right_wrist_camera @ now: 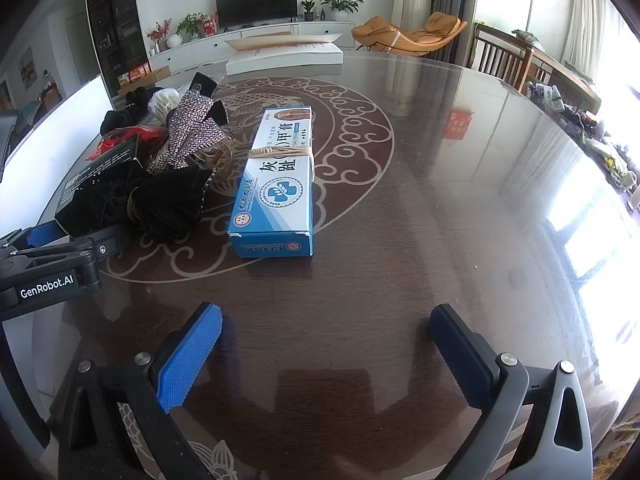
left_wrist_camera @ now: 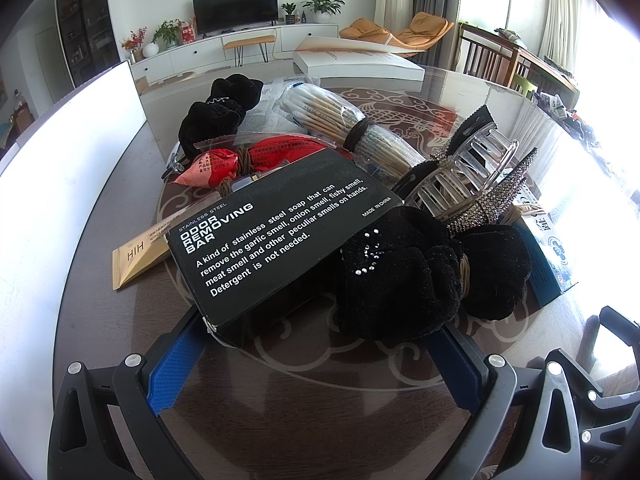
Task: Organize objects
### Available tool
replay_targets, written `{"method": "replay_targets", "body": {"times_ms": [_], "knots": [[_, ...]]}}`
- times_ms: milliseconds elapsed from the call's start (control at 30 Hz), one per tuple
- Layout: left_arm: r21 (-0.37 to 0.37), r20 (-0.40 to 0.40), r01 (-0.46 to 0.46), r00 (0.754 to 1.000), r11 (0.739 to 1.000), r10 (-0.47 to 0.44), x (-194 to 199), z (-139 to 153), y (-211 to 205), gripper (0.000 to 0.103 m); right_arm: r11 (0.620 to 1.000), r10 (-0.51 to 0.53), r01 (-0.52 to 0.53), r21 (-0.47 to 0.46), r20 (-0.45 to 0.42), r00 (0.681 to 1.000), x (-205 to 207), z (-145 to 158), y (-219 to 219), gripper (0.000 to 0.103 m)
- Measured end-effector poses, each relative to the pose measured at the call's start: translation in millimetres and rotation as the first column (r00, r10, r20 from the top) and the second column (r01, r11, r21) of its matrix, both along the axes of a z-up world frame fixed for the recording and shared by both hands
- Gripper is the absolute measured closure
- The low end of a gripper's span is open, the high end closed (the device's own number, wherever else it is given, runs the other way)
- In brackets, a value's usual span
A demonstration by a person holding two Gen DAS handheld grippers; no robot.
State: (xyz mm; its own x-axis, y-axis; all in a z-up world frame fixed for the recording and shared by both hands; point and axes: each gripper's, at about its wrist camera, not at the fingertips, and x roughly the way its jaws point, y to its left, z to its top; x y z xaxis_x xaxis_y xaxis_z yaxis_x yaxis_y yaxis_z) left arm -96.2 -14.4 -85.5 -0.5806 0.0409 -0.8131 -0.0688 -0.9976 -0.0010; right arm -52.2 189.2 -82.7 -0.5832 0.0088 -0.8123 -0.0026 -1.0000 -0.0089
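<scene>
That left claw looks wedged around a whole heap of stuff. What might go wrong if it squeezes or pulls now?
The open left gripper straddles both the black box and the black scrunchie, so closing may catch both or pinch only the soft fabric.

The box sits tilted on the pile; tugging it could tumble the clear hair claw leaning beside it.

The glass tabletop looks slick, so nudged items may slide rather than be gripped.

The black box reads "STAINLESS STEEL ODOR REMOVING BAR", then "A kind of stainless steel soap that can remove the garlic smell, onion smell, fishy smell, meat smell and other peculiar smells on hands. Detergent is not needed." and "MADE IN CHINA". The tan sachet reads "HIH". The left gripper's body reads "GenRobot.AI". The blue-and-white box bears large Chinese characters.
</scene>
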Motion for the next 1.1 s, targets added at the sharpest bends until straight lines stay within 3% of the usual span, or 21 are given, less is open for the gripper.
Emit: {"method": "replay_targets", "body": {"times_ms": [1100], "knots": [[0.0, 0.0, 0.002, 1.0, 1.0, -0.002, 0.0, 0.1, -0.1, 0.0, 0.998, -0.057, 0.057, -0.001, -0.001, 0.998, -1.7, 1.3, 2.5, 0.0]]}}
